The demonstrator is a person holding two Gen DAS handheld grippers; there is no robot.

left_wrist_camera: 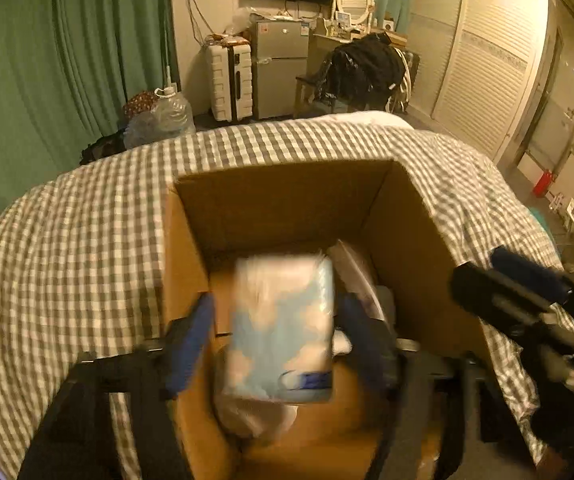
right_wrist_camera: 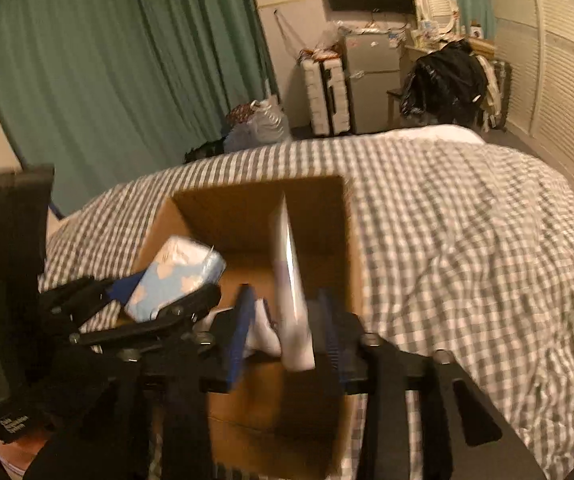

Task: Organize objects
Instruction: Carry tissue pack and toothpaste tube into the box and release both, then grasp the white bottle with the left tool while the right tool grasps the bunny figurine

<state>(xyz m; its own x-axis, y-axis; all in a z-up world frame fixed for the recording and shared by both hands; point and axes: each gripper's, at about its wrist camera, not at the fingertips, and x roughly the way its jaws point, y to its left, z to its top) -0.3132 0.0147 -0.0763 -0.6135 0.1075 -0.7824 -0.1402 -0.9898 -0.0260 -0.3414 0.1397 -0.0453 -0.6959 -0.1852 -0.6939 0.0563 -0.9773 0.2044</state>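
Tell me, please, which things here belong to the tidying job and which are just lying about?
Part of the job:
- cardboard box
- blue-and-white tissue pack
- thin white flat item
- left tool
- right tool

Just lying about:
- checked bedspread
- suitcase
- small fridge
- water jug

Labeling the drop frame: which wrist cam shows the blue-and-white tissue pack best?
Left wrist view: the tissue pack sits centre frame, broad printed face toward the camera, between the left gripper's open fingers above the cardboard box, though motion-blurred. The right wrist view shows it smaller, at an angle, partly behind the left gripper's linkage.
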